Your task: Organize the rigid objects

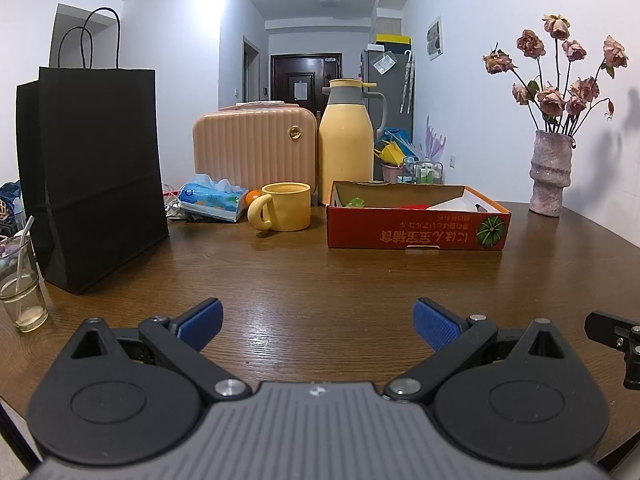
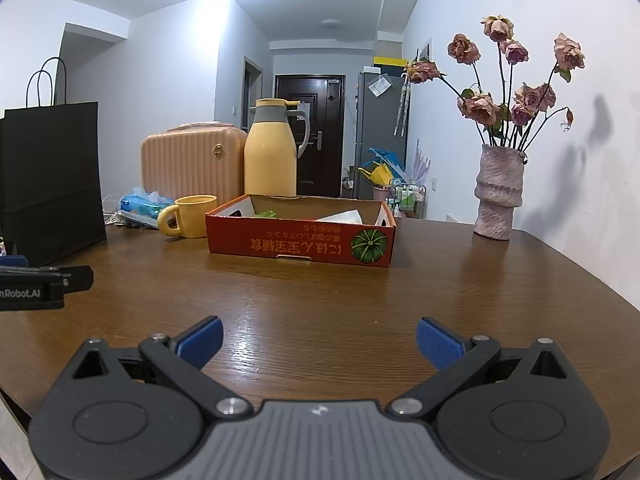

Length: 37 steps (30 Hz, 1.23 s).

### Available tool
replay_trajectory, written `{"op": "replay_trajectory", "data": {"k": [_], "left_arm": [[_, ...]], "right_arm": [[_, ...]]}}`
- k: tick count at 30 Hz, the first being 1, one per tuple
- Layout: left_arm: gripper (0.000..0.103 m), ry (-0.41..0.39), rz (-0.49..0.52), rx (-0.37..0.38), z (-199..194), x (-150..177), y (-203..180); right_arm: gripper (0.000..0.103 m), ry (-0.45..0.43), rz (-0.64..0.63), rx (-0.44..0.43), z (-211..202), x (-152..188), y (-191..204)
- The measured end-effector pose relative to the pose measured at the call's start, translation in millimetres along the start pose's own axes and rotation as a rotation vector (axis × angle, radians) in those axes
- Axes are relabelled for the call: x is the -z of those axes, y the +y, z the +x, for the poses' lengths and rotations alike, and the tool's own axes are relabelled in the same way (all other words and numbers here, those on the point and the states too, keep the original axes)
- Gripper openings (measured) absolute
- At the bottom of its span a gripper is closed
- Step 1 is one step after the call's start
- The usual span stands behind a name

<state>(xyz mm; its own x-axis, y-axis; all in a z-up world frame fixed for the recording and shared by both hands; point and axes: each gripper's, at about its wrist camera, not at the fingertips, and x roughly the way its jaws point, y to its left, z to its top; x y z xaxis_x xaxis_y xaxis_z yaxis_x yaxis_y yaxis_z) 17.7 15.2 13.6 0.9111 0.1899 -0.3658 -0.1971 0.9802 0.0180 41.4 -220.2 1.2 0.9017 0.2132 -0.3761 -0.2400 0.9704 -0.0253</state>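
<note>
Two grippers: left gripper (image 1: pixel 318 322) and right gripper (image 2: pixel 319 340) hover low over bare wood table (image 1: pixel 320 280) in front of the box, both with jaws spread wide, nothing between them
One cardboard box (image 1: pixel 416 222): holds a green item, a red item, a white item, likely sorted there
One yellow mug (image 1: pixel 285 206): just left of the box
One yellow thermos jug (image 1: pixel 346 142): behind the box
One vase (image 1: pixel 550 174): well right of the box
One black paper bag (image 1: pixel 92 176): far left of the box
Stage: fits sorting under way or finished

Red box (image 1: pixel 416 228), yellow mug (image 1: pixel 286 206), ribbed peach case (image 1: pixel 254 146).
</note>
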Motion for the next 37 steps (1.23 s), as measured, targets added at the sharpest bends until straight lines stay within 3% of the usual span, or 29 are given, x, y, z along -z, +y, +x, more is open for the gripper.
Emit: {"op": "replay_trajectory", "data": {"k": [37], "left_arm": [[0.103,0.01,0.0,0.029,4.0,0.9,-3.4]], "right_arm": [[0.103,0.017,0.004,-0.016,6.4,2.6,-0.7]]}}
